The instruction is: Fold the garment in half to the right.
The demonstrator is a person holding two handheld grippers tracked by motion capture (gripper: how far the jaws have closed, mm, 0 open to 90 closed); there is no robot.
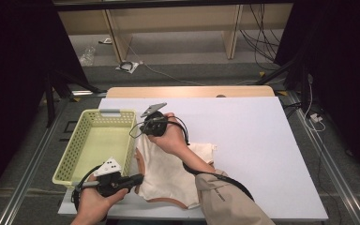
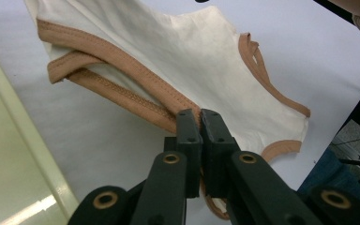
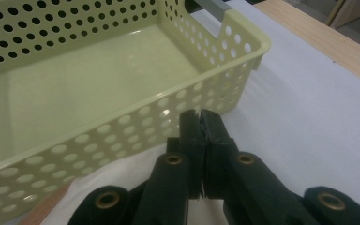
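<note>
High view: a cream garment (image 1: 168, 173) with tan trim lies on the white table (image 1: 262, 140), just right of the pale yellow perforated basket (image 1: 75, 154). The left gripper (image 1: 138, 178) sits at the garment's near left edge, while the right gripper (image 1: 145, 129) is at the garment's far end, close to the basket's right wall. Left gripper view: the jaws are pressed together on the tan-trimmed edge of the garment (image 2: 192, 61), which rises from the table toward them; the basket's rim (image 2: 23, 140) runs along the left. Right gripper view: the jaws are closed tight, with cream cloth (image 3: 136, 173) running up beneath them, pinched at the tips, just in front of the basket's (image 3: 122, 122) perforated wall, and the basket holds nothing.
</note>
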